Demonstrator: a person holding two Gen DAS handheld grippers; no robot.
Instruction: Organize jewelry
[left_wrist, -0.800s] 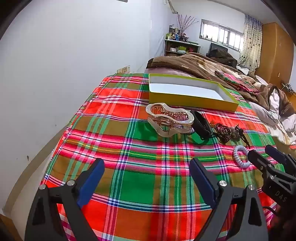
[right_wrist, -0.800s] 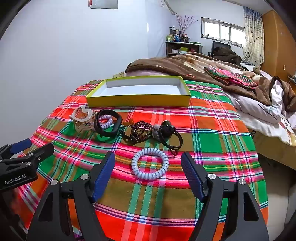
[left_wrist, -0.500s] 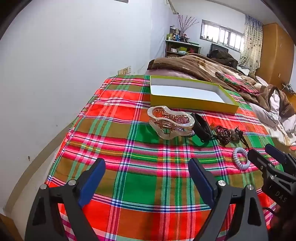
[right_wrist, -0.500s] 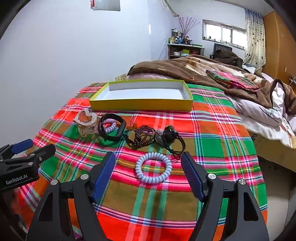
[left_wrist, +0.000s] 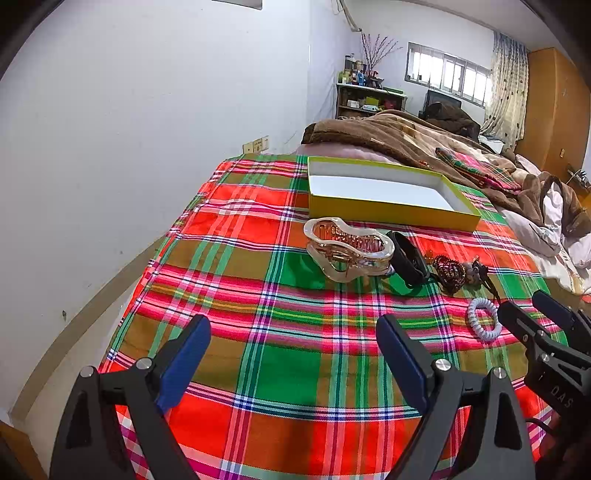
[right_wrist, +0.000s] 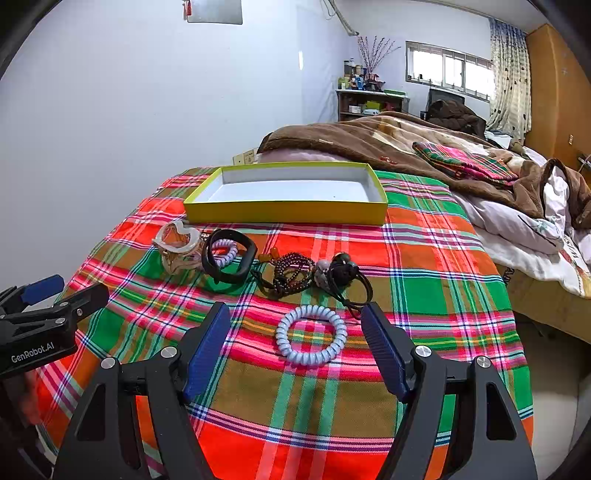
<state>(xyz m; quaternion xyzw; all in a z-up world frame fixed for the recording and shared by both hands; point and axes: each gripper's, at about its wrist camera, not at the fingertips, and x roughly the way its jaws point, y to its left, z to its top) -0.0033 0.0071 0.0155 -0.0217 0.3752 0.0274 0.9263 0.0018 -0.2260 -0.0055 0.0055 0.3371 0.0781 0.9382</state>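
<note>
On plaid cloth (right_wrist: 424, 295) — spiral band (right_wrist: 311, 340) untouched.

A bed covered by a red, green and pink plaid cloth (right_wrist: 424, 258) carries 1 shallow yellow cardboard box (right_wrist: 288, 214), a translucent cream hair claw (right_wrist: 177, 247), a black band (right_wrist: 229, 256), brown beads (right_wrist: 291, 273), a black hair tie (right_wrist: 345, 275) and a pale blue spiral hair ring (right_wrist: 311, 339).

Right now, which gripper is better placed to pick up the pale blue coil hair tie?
The right gripper, probably. Its open jaws already frame the coil hair tie on the plaid cloth, nothing between. The left gripper, also open, faces bare cloth nearer the hair claw.
</note>
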